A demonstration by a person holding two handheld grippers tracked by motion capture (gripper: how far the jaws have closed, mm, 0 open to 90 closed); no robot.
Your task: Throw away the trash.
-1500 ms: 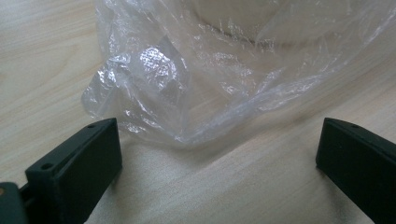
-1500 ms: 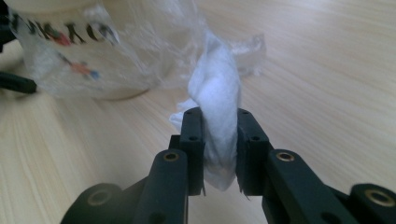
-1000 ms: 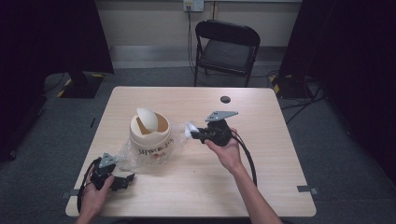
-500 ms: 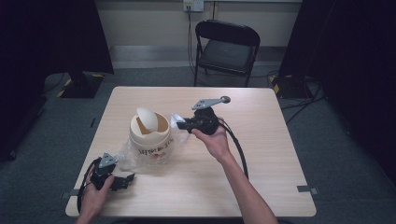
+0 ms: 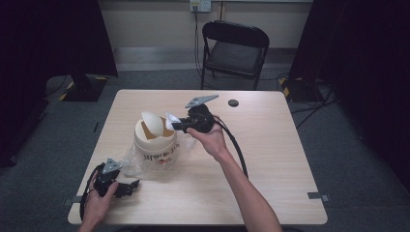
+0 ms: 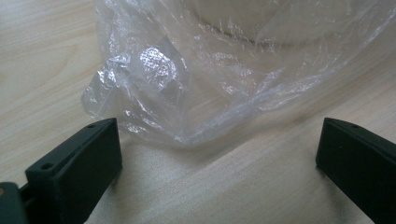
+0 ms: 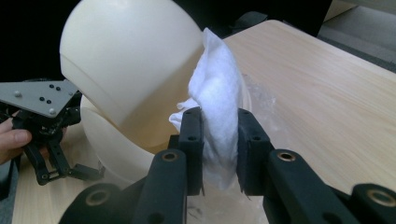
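Note:
A cream swing-lid bin (image 5: 155,141) stands on the table's left half, its lid (image 7: 126,56) tilted open. My right gripper (image 5: 173,123) hovers at the bin's right rim, shut on a white tissue (image 7: 218,116) that sticks up between its jaws. A clear plastic bag (image 6: 187,84) lies crumpled around the bin's foot. My left gripper (image 5: 126,187) rests low near the table's front left corner, open, with the edge of the bag just beyond its fingertips (image 6: 79,163).
A small black round cap (image 5: 233,103) lies at the back of the table (image 5: 270,179). A black folding chair (image 5: 235,48) stands behind the table. The right gripper's cable (image 5: 239,150) trails along the forearm.
My right gripper has carried the tissue leftward and up from the table's middle to the bin's open top. The left gripper has stayed put.

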